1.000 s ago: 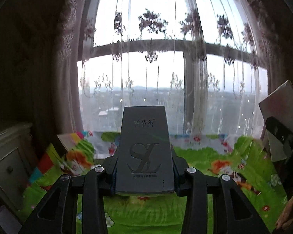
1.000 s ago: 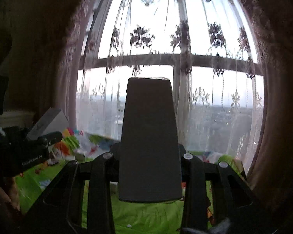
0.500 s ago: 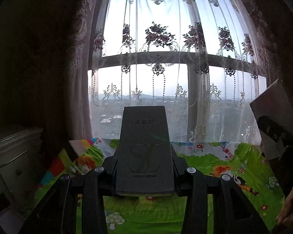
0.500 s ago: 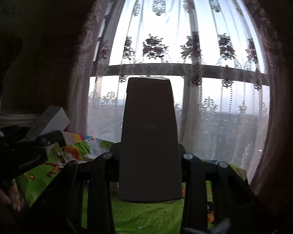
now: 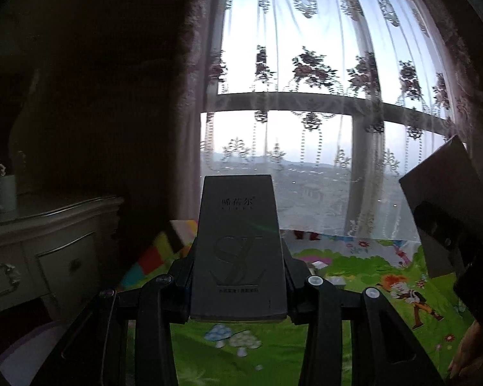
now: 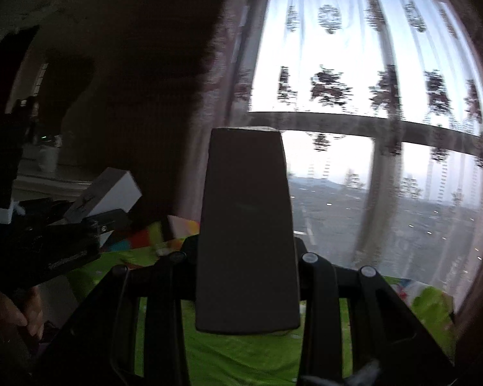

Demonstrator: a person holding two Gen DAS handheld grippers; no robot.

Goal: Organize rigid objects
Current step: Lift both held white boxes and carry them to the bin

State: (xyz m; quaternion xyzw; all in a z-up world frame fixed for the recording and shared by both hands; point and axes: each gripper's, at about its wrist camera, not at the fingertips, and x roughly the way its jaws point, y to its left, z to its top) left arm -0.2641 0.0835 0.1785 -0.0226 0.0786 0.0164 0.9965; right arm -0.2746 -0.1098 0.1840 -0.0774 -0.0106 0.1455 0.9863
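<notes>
In the left wrist view my left gripper (image 5: 238,263) is shut on a grey box (image 5: 238,225) printed with a large logo and Chinese characters, held up in the air and pointing at the window. My right gripper (image 6: 246,254) is shut on a plain grey box (image 6: 246,212), also held aloft. Each gripper shows in the other's view. The right one's box (image 5: 441,186) is at the right edge with a dark finger (image 5: 434,225) across it. The left one's box (image 6: 109,189) is at the left, looking pale, clamped by black fingers (image 6: 93,228).
A white dresser (image 5: 48,257) with a mug (image 5: 4,193) on top stands at the left. A green cartoon play mat (image 5: 370,289) covers the floor below. Ahead is a window with a lace curtain (image 5: 322,74), flanked by a dark drape (image 5: 112,96). A hand (image 5: 467,353) shows low at the right.
Both views have swung left: the window slid to the right of the frames and the dresser and dark drape came further in. Both boxes stay clamped as before.
</notes>
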